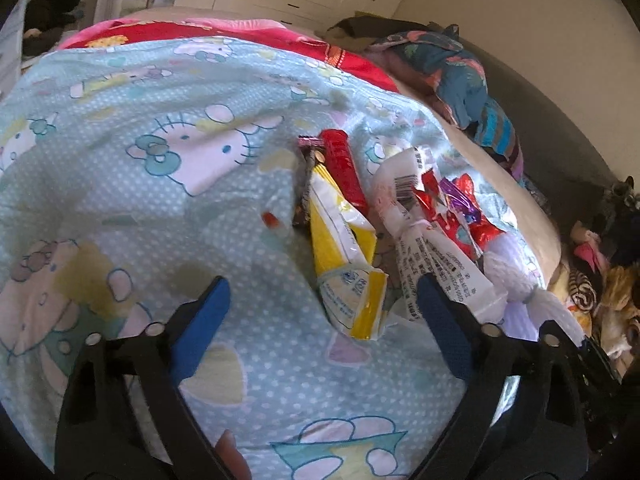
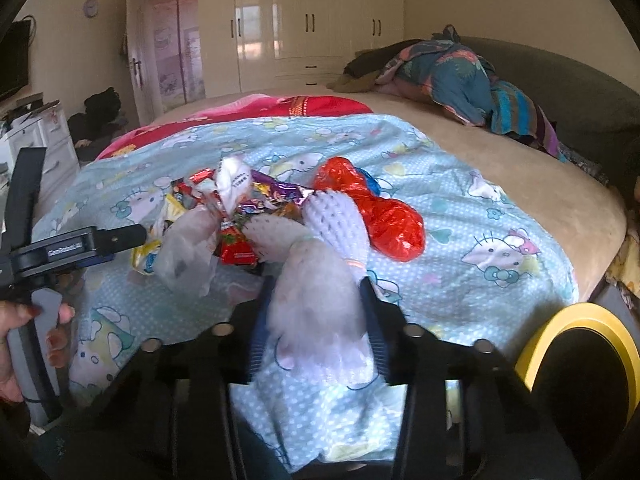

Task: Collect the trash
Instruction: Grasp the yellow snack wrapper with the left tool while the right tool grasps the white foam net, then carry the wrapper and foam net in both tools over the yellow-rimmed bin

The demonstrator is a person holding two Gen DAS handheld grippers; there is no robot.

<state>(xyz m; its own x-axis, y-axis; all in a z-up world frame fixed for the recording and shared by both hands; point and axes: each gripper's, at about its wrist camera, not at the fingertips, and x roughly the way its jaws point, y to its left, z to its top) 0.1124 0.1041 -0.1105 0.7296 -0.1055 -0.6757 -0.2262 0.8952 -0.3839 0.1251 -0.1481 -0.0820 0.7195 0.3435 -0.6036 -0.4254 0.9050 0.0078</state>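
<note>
On the bed's Hello Kitty blanket [image 1: 120, 208] lay a heap of wrappers [image 2: 240, 208], where the left hand-held gripper [image 1: 320, 292] hovered spread over a yellow packet [image 1: 344, 256] while the right hand-held gripper [image 2: 316, 320] pinched a white foam net sleeve [image 2: 320, 312] beside a yellow-rimmed bin [image 2: 624, 344].

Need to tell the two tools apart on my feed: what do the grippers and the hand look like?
Both match: the left gripper and right gripper have blue pads on black frames with round silver studs. From the right wrist view, the left tool's side bears white lettering, too blurred to read. The hand has red-painted nails.
</note>
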